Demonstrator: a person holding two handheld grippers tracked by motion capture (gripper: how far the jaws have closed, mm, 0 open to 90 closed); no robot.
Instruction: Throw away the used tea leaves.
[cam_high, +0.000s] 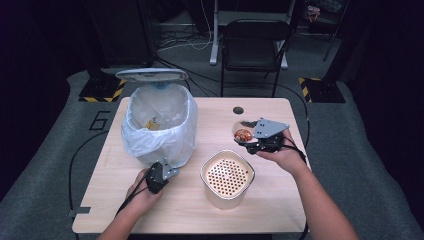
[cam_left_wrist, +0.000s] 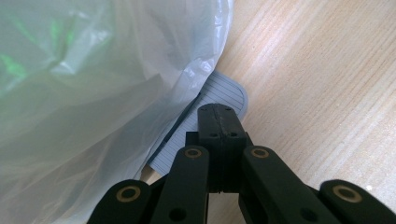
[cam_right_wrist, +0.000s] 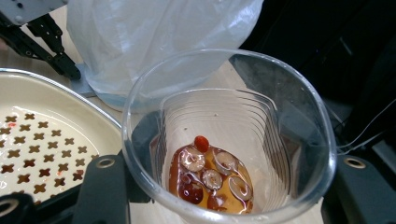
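Observation:
My left gripper (cam_high: 161, 173) (cam_left_wrist: 218, 114) is shut with nothing between its jaws, and its tips rest on the grey ribbed pedal (cam_left_wrist: 226, 91) at the foot of the bin (cam_high: 159, 125). The bin is lined with a white plastic bag (cam_left_wrist: 93, 93), and its lid (cam_high: 151, 75) stands open. My right gripper (cam_high: 248, 139) (cam_right_wrist: 229, 198) is shut on a clear plastic cup (cam_high: 243, 133) (cam_right_wrist: 266, 116), held above the table's right side. In the cup's bottom lie brown liquid and fruit pieces (cam_right_wrist: 210, 177). A cream container with a perforated top (cam_high: 227, 176) (cam_right_wrist: 42, 135) stands just left of the cup.
The wooden table (cam_high: 200, 212) has a small round hole (cam_high: 238, 110) near its far edge. A black folding chair (cam_high: 255, 45) stands beyond the table. Some scraps lie inside the bin's bag (cam_high: 152, 122).

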